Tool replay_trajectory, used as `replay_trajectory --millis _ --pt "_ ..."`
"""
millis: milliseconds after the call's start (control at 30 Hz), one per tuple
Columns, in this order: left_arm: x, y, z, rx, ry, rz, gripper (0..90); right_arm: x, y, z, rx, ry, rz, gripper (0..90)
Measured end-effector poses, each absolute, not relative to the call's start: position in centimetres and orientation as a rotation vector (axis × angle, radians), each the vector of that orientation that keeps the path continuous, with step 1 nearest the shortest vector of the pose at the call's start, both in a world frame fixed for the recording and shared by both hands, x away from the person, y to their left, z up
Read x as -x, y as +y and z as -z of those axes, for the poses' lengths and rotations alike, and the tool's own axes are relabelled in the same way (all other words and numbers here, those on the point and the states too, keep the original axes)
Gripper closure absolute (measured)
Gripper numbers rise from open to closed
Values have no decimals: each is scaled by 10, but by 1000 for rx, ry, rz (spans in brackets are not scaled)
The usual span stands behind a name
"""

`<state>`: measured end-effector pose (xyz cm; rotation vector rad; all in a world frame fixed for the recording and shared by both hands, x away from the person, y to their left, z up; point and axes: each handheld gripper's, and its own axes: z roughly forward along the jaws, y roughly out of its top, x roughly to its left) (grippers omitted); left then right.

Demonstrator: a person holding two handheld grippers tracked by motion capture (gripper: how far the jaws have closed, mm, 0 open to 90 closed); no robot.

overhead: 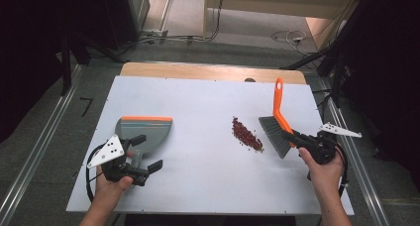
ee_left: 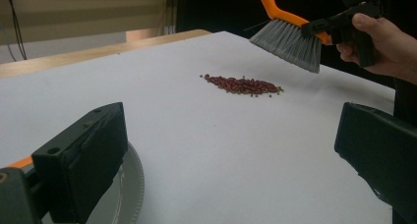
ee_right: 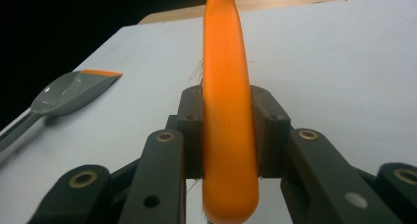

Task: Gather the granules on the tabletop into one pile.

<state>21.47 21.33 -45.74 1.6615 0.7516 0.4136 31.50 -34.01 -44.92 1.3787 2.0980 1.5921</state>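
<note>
Left fingers [ee_left: 78, 170] apart, right fingers [ee_right: 268, 130] clamped

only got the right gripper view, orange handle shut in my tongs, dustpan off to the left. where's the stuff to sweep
observer: a small pile of red beans lies on the white table, just left of the brush in the high view.
operator: bristles touching it yet
observer: no, the left gripper view shows them lifted, up and right of the pile.
operator: left tongs shut on the dustpan
observer: no, the left gripper stands open by the dustpan.
</note>
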Motion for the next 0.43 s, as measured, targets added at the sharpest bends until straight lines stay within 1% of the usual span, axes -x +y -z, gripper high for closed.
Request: replay_trajectory --millis 233,433 --pt "-215 218 461 -1651 765 -413 0 -304 -360 457 -1439 2016 -1581 681" --pt "-217 220 462 -1634 777 -409 0 -304 -365 459 -1460 1984 -1587 681"
